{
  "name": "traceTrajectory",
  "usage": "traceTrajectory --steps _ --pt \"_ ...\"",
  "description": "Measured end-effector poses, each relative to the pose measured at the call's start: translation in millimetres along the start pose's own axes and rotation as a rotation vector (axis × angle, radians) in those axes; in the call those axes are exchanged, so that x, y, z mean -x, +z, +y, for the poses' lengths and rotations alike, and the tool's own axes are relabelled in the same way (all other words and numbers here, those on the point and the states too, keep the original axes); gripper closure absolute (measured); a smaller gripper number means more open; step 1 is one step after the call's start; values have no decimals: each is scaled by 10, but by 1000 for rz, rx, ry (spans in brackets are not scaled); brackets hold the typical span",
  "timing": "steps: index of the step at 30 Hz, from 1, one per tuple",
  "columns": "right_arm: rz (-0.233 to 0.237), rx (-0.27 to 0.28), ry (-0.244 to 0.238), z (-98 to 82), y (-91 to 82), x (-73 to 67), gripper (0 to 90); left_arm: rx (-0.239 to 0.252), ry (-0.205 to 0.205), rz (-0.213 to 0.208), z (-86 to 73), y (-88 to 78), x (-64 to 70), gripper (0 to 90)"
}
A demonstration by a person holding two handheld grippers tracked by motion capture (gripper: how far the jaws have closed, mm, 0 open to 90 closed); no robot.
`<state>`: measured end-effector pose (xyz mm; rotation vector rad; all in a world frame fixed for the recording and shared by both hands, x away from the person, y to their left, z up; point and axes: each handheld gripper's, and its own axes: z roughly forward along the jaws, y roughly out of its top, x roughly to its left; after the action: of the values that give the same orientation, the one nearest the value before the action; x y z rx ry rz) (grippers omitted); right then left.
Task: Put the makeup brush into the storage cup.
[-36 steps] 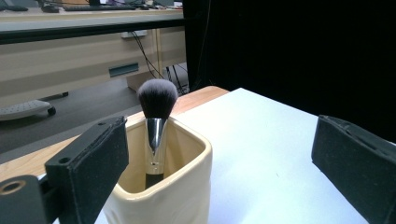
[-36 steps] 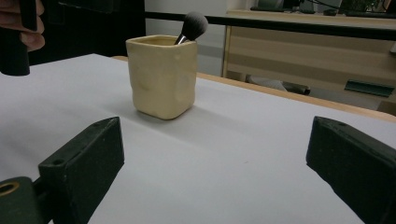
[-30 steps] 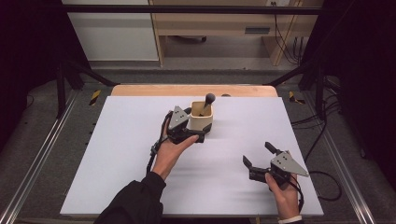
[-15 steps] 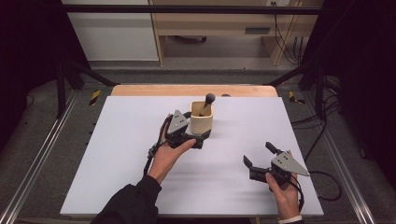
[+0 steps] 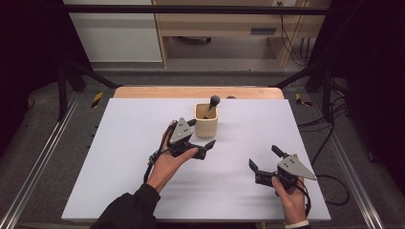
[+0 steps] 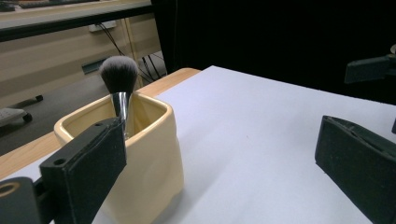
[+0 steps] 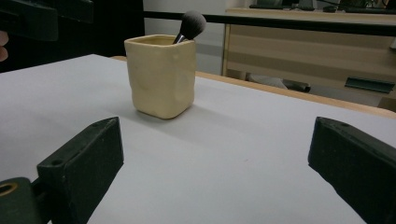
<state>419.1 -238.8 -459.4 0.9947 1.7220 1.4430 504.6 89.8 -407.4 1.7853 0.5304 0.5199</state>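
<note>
White surface (image 5: 119,157) carried cream cup (image 5: 206,122) near far edge, centred; makeup brush (image 5: 212,103) stood inside, head up. Left gripper (image 5: 203,143) just beside cup, jaws apart. Right gripper (image 5: 264,159) near right corner, jaws apart, empty. Best: steady cup first, grasp brush ferrule, lift straight.

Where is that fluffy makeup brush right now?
The makeup brush stands bristles-up in the cream cup near the table's far middle in the high view, just beyond the left tongs.
</note>
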Motion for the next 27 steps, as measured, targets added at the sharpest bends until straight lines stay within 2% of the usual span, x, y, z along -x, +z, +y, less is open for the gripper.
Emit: traceTrajectory --steps 9,27 --pt "0 -1 1 1 -2 -1 36 4 14 -23 -55 -118 61 18" --pt "5 -8 6 0 0 -7 36 12 13 -5 -231 -461 20 18"
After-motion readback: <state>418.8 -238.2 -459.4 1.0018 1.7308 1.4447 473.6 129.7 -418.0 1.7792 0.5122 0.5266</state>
